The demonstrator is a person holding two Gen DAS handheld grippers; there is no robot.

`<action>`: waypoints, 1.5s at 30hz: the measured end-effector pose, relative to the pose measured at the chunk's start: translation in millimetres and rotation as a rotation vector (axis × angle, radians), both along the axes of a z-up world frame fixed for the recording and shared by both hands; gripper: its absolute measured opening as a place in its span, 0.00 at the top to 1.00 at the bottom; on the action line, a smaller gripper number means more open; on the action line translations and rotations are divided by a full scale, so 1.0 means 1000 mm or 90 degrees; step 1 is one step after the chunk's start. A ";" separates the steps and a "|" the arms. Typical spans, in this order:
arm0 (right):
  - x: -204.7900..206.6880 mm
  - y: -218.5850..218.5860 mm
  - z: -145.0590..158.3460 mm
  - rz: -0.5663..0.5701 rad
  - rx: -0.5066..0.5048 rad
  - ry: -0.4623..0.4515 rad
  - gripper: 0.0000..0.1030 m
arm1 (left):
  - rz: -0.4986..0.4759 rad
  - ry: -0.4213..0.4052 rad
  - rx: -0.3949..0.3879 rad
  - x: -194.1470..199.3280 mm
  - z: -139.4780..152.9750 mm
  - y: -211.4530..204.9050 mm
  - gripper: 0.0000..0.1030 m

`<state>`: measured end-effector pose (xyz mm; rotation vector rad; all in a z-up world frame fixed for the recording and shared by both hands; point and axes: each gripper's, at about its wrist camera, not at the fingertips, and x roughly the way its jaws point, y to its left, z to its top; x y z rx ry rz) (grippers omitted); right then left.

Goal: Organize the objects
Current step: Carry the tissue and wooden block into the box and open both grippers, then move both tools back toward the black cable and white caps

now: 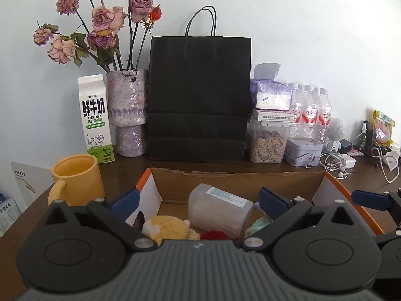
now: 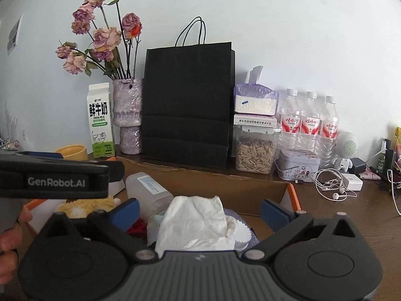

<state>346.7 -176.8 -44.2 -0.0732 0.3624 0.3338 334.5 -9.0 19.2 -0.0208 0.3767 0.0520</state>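
Both grippers, left (image 1: 199,202) and right (image 2: 199,209), spread wide above cardboard box (image 1: 240,175), pinching nothing; clear plastic container (image 1: 220,207) and crumpled white tissue (image 2: 195,222) lying inside.

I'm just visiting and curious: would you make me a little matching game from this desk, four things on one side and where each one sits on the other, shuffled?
Things:
1. milk carton
2. clear plastic bottle
3. tissue pack
4. white earphones

Places:
A. lying on its side inside the cardboard box
B. on the bare desk, right of the patterned tin
C. standing left of the flower vase
D. stacked on top of the seed jar

Pairs: 1-C, 2-A, 3-D, 4-B
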 end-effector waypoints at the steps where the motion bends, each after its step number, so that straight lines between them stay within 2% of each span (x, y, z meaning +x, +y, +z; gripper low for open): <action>1: 0.000 0.000 0.000 0.001 0.001 0.002 0.00 | 0.000 0.002 -0.002 0.000 0.000 0.000 0.00; 21: -0.008 0.001 0.001 0.007 -0.011 -0.001 0.00 | -0.003 -0.007 0.005 -0.011 0.005 -0.003 0.00; 29: -0.029 0.000 0.006 0.016 -0.015 -0.015 0.00 | 0.006 -0.014 0.001 -0.037 0.009 -0.001 0.00; 37: -0.062 -0.005 0.005 0.021 -0.011 -0.016 0.00 | 0.019 0.001 -0.013 -0.071 0.006 0.005 0.00; 45: -0.096 -0.009 -0.004 0.025 -0.017 -0.001 0.00 | 0.029 0.018 -0.004 -0.105 -0.001 0.012 0.00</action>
